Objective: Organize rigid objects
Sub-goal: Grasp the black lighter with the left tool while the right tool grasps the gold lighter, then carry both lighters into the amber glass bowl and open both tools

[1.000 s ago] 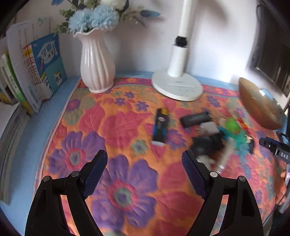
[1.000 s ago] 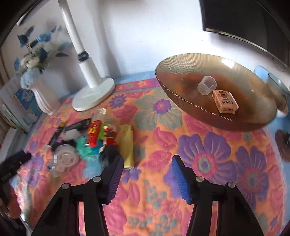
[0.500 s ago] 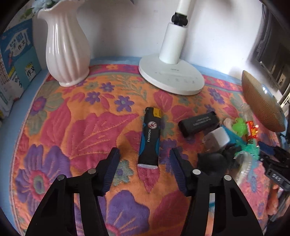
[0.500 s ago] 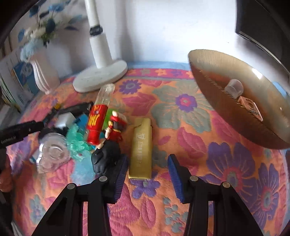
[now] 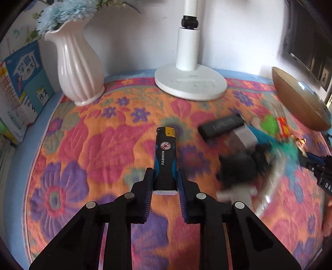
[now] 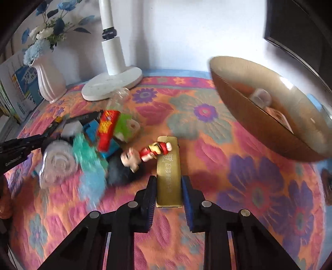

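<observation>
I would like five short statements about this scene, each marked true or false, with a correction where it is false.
1. The left tongs are shut on the black lighter. True.
2. The right tongs hold the red toy figure. False: they are shut on the gold bar; the figure lies at its far end.
3. The amber bowl is empty. False: a small clear cup lies in it.
4. The white vase holds blue flowers. True.
5. The lamp base stands on the books. False: it stands on the flowered cloth.
</observation>
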Tool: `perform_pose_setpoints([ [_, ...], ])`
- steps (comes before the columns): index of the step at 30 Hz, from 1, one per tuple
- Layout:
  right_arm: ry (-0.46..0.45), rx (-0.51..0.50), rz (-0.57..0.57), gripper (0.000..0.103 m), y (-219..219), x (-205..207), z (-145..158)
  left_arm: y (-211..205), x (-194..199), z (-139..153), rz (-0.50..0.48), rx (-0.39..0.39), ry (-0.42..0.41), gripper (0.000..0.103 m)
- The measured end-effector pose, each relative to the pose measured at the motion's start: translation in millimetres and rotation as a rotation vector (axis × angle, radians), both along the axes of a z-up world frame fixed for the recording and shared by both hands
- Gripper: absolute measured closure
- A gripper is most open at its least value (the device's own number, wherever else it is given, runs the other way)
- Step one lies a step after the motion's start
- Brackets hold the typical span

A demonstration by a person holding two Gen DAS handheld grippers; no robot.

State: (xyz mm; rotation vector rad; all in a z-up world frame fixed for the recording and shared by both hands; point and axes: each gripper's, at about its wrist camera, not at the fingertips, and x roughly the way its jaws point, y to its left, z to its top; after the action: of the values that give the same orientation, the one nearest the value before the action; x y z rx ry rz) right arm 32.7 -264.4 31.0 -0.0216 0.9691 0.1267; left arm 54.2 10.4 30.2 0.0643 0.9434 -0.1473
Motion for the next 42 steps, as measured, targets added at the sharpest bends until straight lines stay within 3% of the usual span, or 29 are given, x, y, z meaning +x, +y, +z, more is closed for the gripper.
perform_pose_setpoints([
  [8, -0.012, -0.03, 0.044, 0.08, -24.3, -61.9, 1.4, -11.4, -76.7, -0.8, -0.015, 0.011, 0.027, 0.083],
  [12, -0.016, -0.057, 0.131, 0.08, -18.0, -87.5, 2.6, -17.3, -104.2, 1.7, -0.039, -0.043, 0.046, 0.083],
  [16, -0.02, -0.027, 0.112, 0.078, -20.6, -91.4, -0.6, -20.9, -106.7, 0.0, -0.025, -0.013, 0.023, 0.072],
  [20, 0.0, 0.038, 0.06, 0.077, -26.1, -81.6, -1.3, -20.6, -94.0, -1.3, 0.0, -0.012, 0.036, 0.072],
  [22, -0.007, 0.036, 0.042, 0.077, -24.0, -82.5, -1.5, -25.0, -91.2, -1.4, 0.0, 0.007, 0.037, 0.073],
  [24, -0.02, 0.015, 0.035, 0.077, -20.0, -85.2, -1.3, -31.6, -93.8, -0.8, -0.009, 0.023, 0.033, 0.083],
  [27, -0.039, -0.007, 0.052, 0.079, -13.0, -88.4, -0.4, -43.4, -101.8, 1.4, -0.033, 0.043, 0.021, 0.083],
  [34, -0.081, 0.151, 0.218, 0.08, 4.2, -111.7, 11.2, -81.0, -125.3, 30.5, -0.147, -0.023, -0.055, 0.083],
  [42, -0.162, 0.163, 0.157, 0.08, -23.2, -115.7, 49.9, -142.8, -100.7, 74.5, -0.284, -0.082, -0.126, 0.083],
])
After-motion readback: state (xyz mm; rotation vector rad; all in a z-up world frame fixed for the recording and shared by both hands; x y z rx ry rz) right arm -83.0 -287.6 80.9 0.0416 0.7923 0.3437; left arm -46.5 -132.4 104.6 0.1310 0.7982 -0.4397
